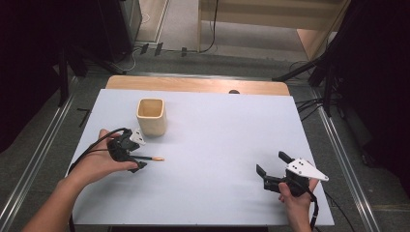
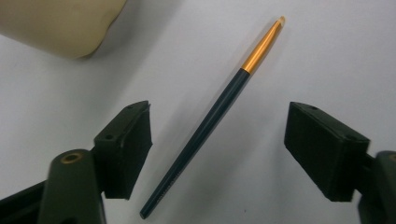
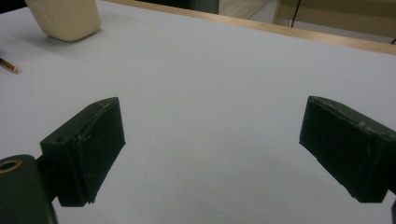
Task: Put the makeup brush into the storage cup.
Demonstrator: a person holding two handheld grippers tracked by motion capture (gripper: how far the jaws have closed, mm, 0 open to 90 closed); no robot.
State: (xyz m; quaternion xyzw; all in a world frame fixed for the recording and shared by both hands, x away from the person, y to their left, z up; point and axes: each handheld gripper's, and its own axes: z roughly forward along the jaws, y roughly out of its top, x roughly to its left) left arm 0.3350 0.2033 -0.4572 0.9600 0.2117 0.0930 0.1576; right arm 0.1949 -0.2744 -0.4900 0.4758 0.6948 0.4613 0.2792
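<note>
Nothing is picked up yet, going by how things lie. Toward the left edge of the white table (image 1: 208, 203), the left gripper (image 2: 219, 154) straddles a slim dark brush with a gold ferrule (image 2: 205, 128); its jaws stand apart on either side, neither pad pressing the handle, and the brush lies flat. Just behind it sits the cream cup (image 1: 152, 116), seemingly empty. Near the right front corner, the right gripper (image 3: 212, 149) hangs released over bare table. Grasping, lifting and, likely, dropping the brush into the cup remain.
</note>
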